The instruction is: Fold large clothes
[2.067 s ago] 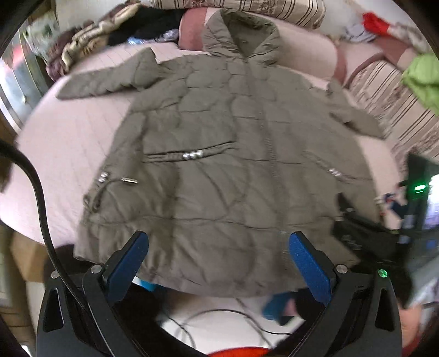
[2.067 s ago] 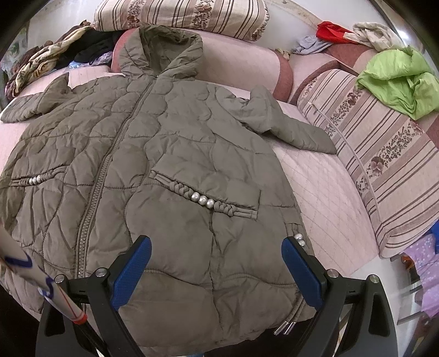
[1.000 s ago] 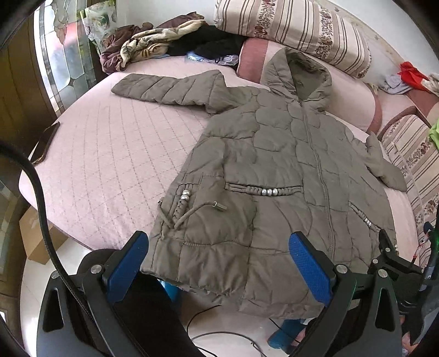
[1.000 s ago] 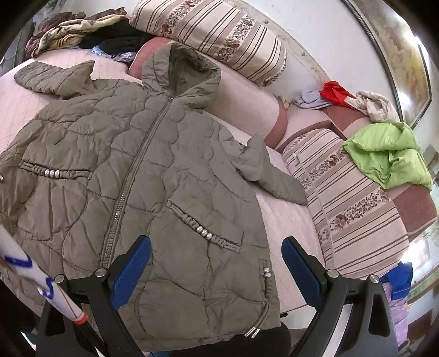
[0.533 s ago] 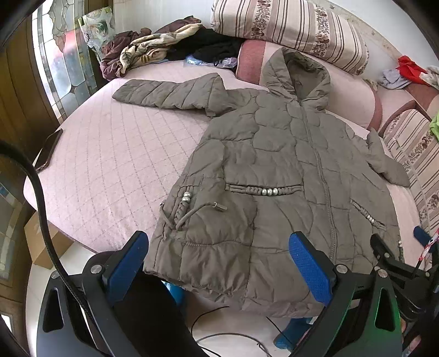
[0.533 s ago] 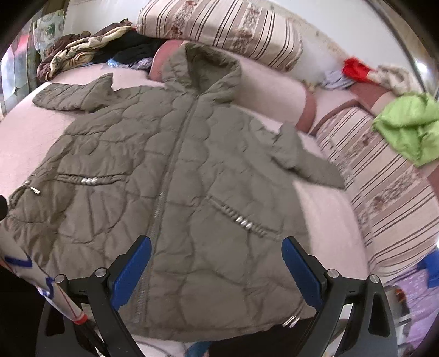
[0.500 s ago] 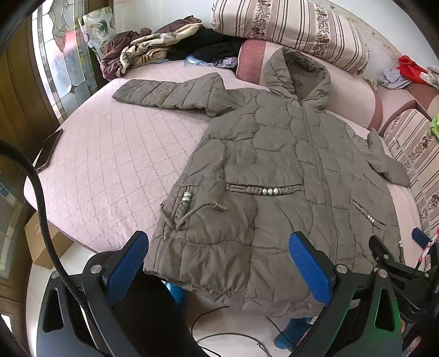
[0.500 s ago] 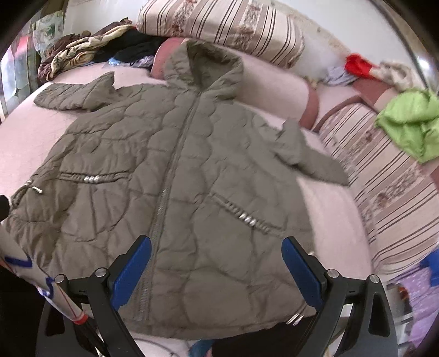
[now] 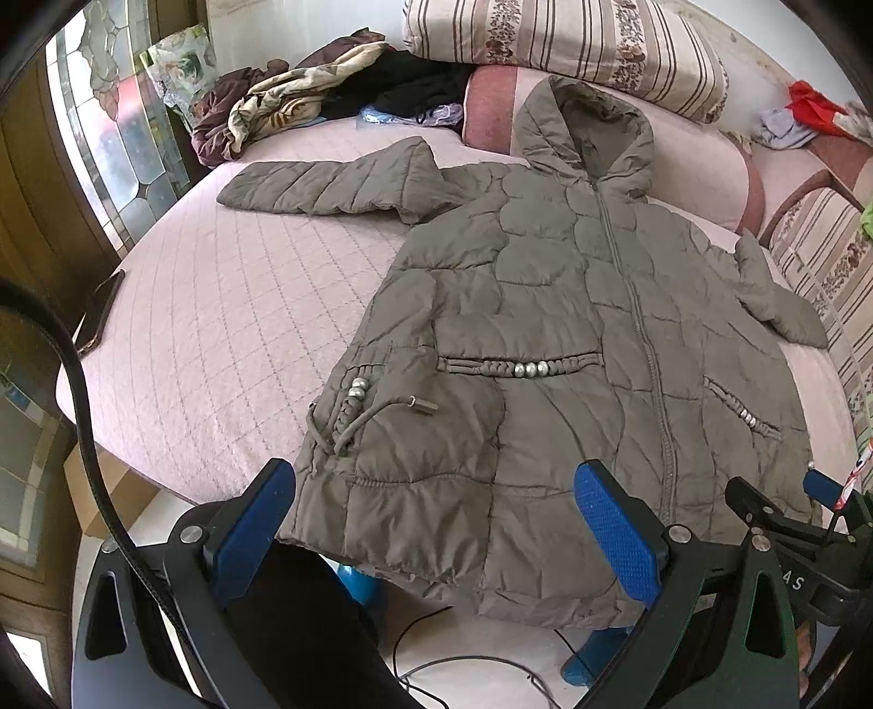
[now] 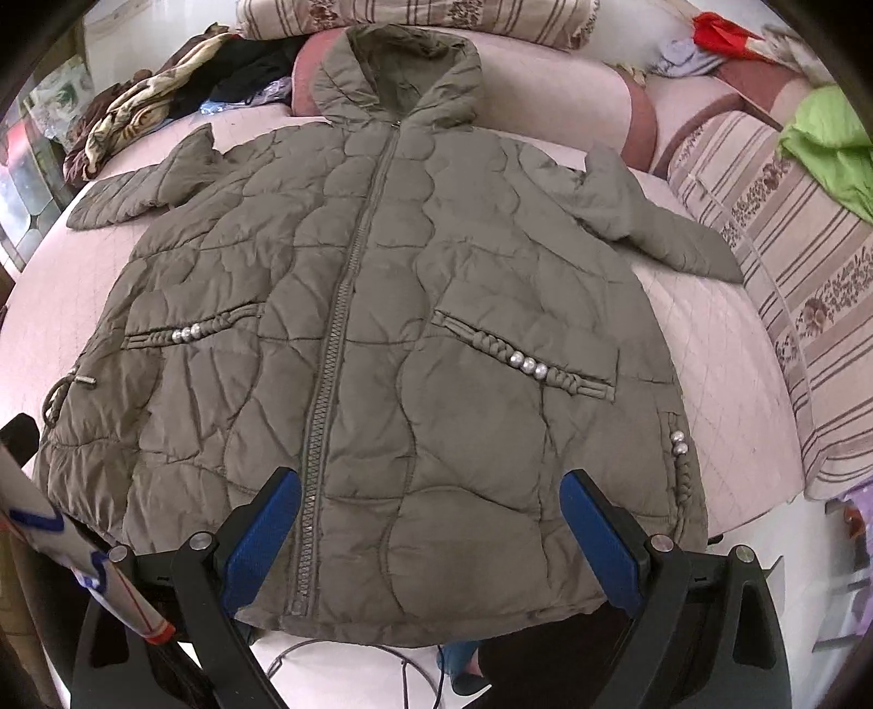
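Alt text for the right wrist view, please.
An olive quilted hooded coat lies zipped and face up on a pink quilted bed, sleeves spread, hem hanging over the near edge. The open right gripper hovers above the hem, holding nothing.

A bed (image 9: 218,305) covered by a pink quilted spread is seen, ringed by pink bolsters (image 10: 556,98) and striped floral cushions (image 9: 573,43). Loose clothes (image 9: 283,109) are heaped at its far left corner; red (image 10: 720,30) and green (image 10: 829,142) garments are laid on the right. A leaded window (image 9: 114,131) is set in a wood frame. Cables (image 10: 349,662) are trailed across the pale floor (image 9: 480,676).
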